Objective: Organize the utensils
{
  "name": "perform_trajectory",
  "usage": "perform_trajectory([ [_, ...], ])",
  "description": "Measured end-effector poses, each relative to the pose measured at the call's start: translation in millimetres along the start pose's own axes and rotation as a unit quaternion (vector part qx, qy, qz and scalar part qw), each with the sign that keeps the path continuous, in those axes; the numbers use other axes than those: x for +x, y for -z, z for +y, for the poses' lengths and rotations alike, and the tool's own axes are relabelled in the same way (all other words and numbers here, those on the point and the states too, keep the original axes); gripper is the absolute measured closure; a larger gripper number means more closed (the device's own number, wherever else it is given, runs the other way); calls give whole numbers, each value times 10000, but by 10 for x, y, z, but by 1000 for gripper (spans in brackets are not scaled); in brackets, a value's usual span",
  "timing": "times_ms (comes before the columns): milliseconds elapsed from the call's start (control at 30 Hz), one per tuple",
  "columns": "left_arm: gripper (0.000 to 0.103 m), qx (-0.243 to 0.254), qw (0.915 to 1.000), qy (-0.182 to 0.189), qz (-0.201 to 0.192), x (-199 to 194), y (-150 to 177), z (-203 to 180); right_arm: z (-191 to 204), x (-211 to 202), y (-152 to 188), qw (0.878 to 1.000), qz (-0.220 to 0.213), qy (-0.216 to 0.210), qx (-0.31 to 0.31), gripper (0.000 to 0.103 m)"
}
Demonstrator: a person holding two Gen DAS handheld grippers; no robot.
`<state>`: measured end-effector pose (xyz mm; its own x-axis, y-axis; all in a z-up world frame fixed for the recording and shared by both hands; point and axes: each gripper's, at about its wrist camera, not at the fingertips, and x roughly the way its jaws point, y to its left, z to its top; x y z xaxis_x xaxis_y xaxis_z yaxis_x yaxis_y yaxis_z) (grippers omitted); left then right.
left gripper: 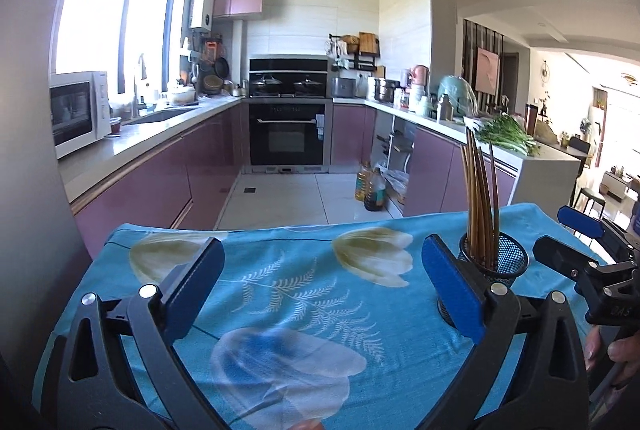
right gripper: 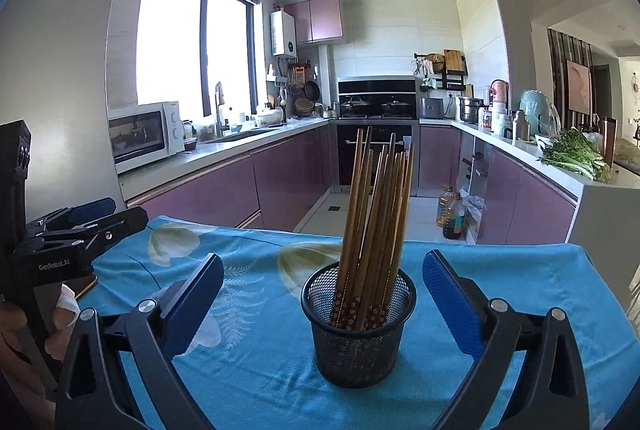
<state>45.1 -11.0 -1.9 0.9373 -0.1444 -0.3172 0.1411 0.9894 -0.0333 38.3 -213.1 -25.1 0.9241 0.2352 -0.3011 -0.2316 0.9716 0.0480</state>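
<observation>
A black mesh holder stands upright on the blue flowered tablecloth, filled with several brown chopsticks that lean apart. My right gripper is open, one blue pad on each side of the holder, neither touching it. My left gripper is open over bare cloth. In the left wrist view the holder and its chopsticks sit just behind that gripper's right finger. The right gripper shows at the right edge there, and the left gripper at the left edge of the right wrist view.
The table's far edge drops to a tiled kitchen floor with oil bottles. Purple cabinets and counters run down both sides. Leafy greens lie on the right counter. A thin flat object lies on the cloth under the left hand.
</observation>
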Motion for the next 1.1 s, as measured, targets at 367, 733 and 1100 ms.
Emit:
perform_trajectory([
  [367,6,75,9986,-329,-401,-301,68,0,69,-113,38,9998,-175,126,25,7],
  [733,6,79,9971,-435,-615,-471,87,-12,99,-192,33,9992,-317,228,-4,7],
  [1100,6,103,9965,-454,-699,-564,113,-23,150,-237,43,9989,-396,249,-3,7],
])
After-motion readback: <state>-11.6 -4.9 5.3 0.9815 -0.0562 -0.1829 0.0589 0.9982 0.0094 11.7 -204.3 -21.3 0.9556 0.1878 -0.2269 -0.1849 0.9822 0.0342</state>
